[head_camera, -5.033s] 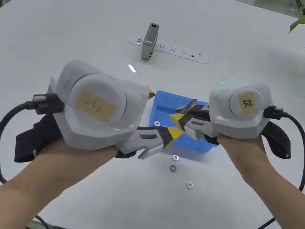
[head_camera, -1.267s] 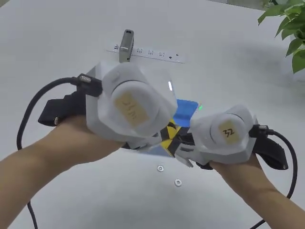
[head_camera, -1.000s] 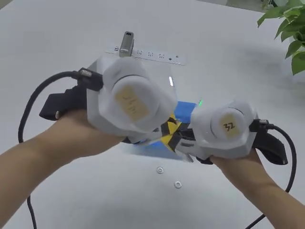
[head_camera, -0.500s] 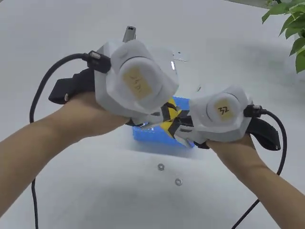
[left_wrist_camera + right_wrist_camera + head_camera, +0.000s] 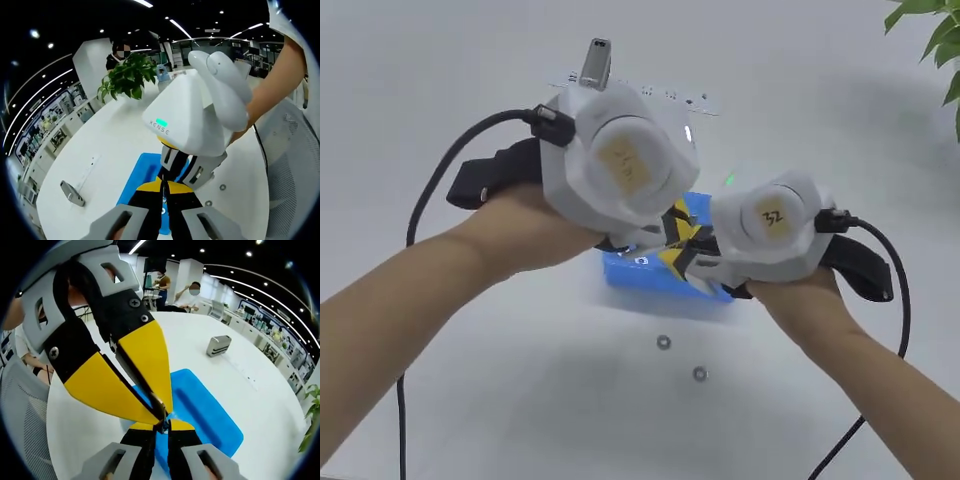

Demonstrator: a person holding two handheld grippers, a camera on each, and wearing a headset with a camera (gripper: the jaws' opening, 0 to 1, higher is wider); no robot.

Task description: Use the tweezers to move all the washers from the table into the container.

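Observation:
Both grippers meet jaw to jaw above the blue container (image 5: 650, 277). In the left gripper view, my left gripper (image 5: 162, 194) is shut on the thin tweezers (image 5: 162, 186), which run straight ahead into the right gripper's jaws. From the right gripper view, my right gripper (image 5: 161, 429) is shut on the tweezers' (image 5: 152, 399) end, which sticks out between the left gripper's yellow pads. Two washers (image 5: 663, 342) (image 5: 699, 373) lie on the white table in front of the container (image 5: 210, 420). A small pale thing I cannot identify lies inside the container near its front wall.
A white power strip (image 5: 660, 92) with a grey adapter (image 5: 597, 60) plugged in lies at the back of the table. Green plant leaves (image 5: 930, 30) hang in at the far right. Black cables trail from both grippers. People stand far off in the room.
The grippers, apart five seconds ago, have come together jaw tip to jaw tip over the container. Three washers lay in front of it then; two show now. The head camera has shifted.

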